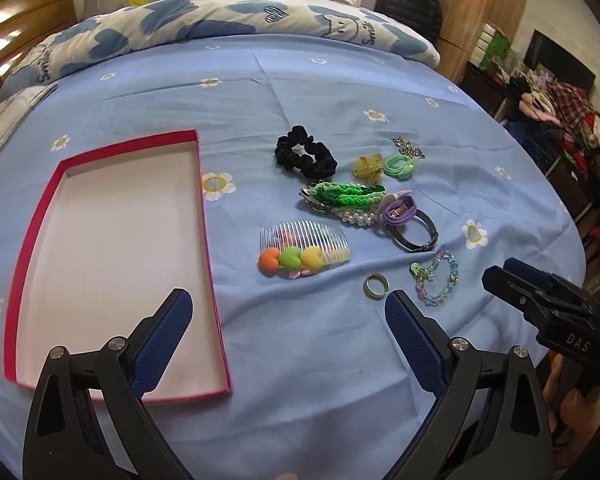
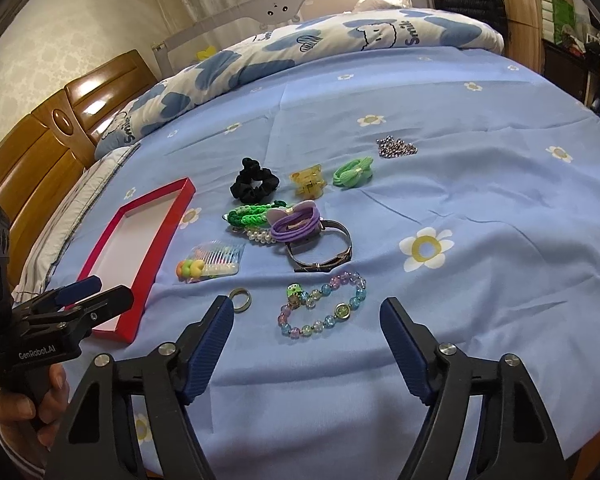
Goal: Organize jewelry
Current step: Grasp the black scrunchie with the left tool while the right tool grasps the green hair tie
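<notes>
Right tool (image 2: 306,342) spread wide, gripping nothing, aimed at beaded bracelet (image 2: 324,306) lying flat on bed sheet (image 2: 480,208) just ahead, long axis crosswise to fingers. Left tool (image 1: 288,334) likewise agape (nearer red tray (image 1: 210,240), still bare). Nearer to bracelet: right.

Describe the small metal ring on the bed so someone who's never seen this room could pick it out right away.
Start at the red tray lying on the blue flowered bedsheet, then move right past the clear comb with orange, green and yellow hearts. The metal ring lies flat on the sheet, between that comb and the pastel bead bracelet. It is the only plain, dull metal band, smaller than everything around it.
</notes>
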`<state>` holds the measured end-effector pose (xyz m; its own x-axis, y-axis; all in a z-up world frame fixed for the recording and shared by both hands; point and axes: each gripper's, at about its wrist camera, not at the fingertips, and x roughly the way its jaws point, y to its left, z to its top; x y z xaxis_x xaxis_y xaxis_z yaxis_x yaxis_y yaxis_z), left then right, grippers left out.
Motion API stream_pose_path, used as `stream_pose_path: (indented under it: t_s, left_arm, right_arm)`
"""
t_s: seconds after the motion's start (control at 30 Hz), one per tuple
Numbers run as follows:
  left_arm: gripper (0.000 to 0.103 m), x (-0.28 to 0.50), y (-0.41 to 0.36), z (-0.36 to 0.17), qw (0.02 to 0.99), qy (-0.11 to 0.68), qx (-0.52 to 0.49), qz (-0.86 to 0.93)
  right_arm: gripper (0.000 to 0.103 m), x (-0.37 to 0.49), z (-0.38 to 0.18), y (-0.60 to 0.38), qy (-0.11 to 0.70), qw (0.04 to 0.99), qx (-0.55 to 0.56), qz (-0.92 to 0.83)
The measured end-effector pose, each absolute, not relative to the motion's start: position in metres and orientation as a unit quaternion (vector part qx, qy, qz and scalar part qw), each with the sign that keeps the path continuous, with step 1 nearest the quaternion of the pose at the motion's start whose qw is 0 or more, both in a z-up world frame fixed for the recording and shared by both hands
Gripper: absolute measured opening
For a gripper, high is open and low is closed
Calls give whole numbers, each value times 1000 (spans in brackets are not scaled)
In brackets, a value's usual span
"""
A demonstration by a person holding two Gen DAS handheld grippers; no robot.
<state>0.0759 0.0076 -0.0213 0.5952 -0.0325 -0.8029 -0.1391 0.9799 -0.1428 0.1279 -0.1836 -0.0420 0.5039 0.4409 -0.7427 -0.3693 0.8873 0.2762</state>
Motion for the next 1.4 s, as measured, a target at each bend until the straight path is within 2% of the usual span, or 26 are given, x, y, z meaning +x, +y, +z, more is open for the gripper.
stream_pose_path:
  t_s: [0.4,0.57,0.73,0.87,1.0,1.07,1.13,1.27,1.3,1.4]
  left_arm:
    - [98,134,29,-21,879,464,-109,27]
    - [92,167,39,-26,871,474,-123,29]
    - [83,205,48,-37,862,488,-135,32]
    - [82,236,50,-51,853,502,-136,34]
    - [81,259,49,-68,844,518,-134,37]
    - [77,270,49,-76,839,526,-133,39]
    - [63,279,50,-84,833,535,-135,37]
    - [50,288,52,-94,828,543,-137,31]
    - [44,289,51,-95,828,543,-134,31]
    - [10,289,48,-96,829,545,-126,15]
  right_arm:
    - [64,171,-48,-173,450,858,59,242]
    - [60,202,-48,-168,455,856,66,236]
    - [50,237,-52,-166,466,853,68,223]
    - [43,269,-62,-167,478,852,72,203]
    - [40,296,-73,-168,494,845,81,188]
    - [38,305,-78,-168,498,844,80,184]
    - [33,315,-83,-166,501,841,84,187]
    - [25,321,-95,-161,520,831,74,183]
    - [25,322,-97,-160,520,831,72,182]
    - [23,323,-96,-158,522,831,66,181]
